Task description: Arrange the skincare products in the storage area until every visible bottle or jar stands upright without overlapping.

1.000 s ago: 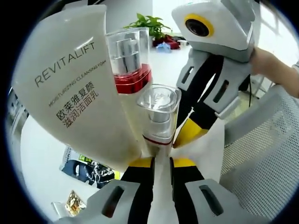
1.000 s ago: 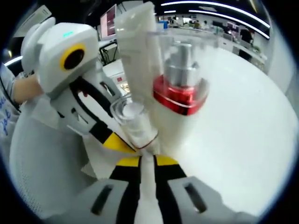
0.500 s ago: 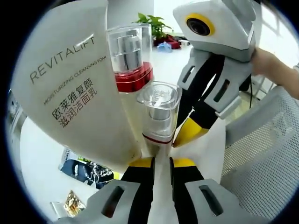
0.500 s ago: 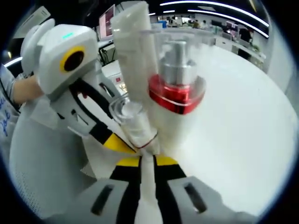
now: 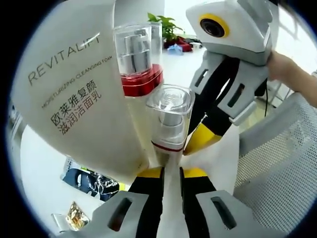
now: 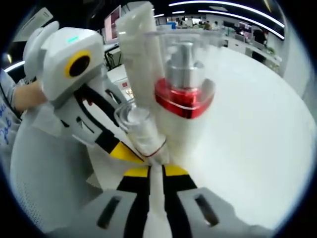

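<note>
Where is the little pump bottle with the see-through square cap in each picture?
Left gripper view: the small pump bottle stands in the middle, just above the left tongs, right of the big white tube.
Right gripper view: it leans left of centre, just above the right tongs.
Shared landmark: the taller pump bottle with the red collar stands right beside it in both.
</note>
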Tool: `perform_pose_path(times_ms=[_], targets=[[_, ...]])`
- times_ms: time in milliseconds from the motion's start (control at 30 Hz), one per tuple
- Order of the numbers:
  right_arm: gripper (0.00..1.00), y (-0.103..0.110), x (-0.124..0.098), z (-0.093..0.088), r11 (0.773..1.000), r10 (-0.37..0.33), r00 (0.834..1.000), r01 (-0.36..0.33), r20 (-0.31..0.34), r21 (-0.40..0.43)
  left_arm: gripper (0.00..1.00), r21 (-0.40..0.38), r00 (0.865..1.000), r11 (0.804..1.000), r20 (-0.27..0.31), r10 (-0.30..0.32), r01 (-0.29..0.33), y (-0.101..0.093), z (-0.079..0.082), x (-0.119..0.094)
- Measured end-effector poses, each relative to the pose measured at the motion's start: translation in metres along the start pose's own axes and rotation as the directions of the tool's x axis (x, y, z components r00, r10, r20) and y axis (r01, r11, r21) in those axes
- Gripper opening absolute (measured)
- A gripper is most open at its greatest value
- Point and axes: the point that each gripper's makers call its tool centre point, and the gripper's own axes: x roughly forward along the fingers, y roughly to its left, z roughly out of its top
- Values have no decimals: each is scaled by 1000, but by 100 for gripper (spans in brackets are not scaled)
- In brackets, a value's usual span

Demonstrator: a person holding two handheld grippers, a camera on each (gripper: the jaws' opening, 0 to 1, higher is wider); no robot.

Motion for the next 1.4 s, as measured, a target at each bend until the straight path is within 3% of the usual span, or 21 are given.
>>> perform_pose_path(times_ms=[1000, 1400], targets=[[8, -1, -2, -1, 1000, -8, 1000, 8, 4, 6, 7, -25, 1000, 1000, -8, 16, -16, 0, -3, 1], [9, 3, -7, -1, 1000, -9, 1000, 9, 2, -7, 9, -13, 1000, 1000, -11, 17, -17, -2, -5, -11]])
